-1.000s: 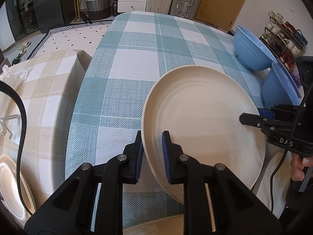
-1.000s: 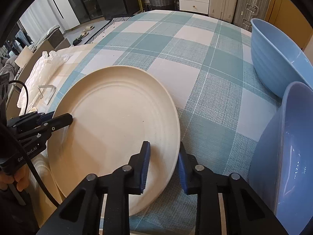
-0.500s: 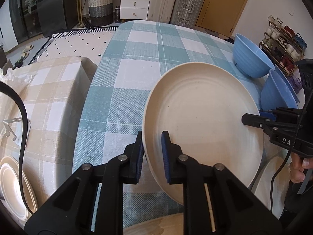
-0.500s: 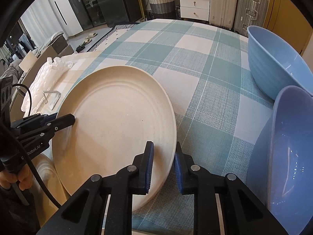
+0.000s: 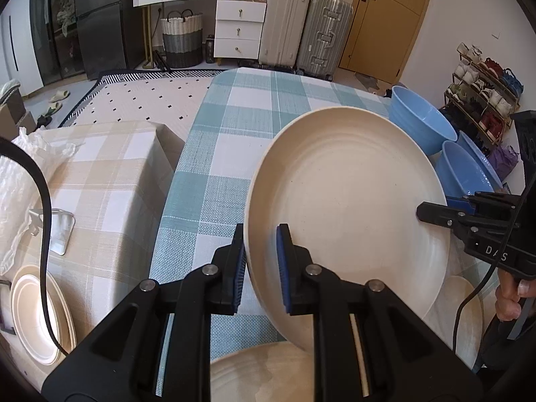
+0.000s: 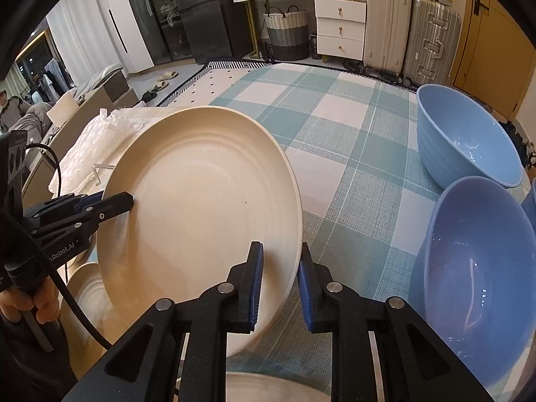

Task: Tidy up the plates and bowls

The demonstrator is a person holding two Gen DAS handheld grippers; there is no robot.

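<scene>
A large cream plate (image 5: 348, 207) is held in the air above the teal checked table (image 5: 234, 127), tilted. My left gripper (image 5: 262, 264) is shut on its left rim. My right gripper (image 6: 279, 281) is shut on its right rim; the plate also shows in the right wrist view (image 6: 201, 207). Each gripper shows in the other's view, the right one (image 5: 432, 212) and the left one (image 6: 114, 206). Two blue bowls (image 6: 465, 140) (image 6: 479, 288) stand on the table to the right. Another cream plate (image 5: 268, 375) lies below, near the front edge.
A lower surface with a beige checked cloth (image 5: 100, 174) is at the left, holding a cream plate stack (image 5: 37, 318) and crumpled plastic (image 5: 20, 174). Another cream plate (image 5: 465, 315) lies at the lower right. Drawers, suitcases and a basket stand beyond the table.
Both grippers have lifted the cream plate higher above the table and tilted it more. The grips on the rim have not changed.
</scene>
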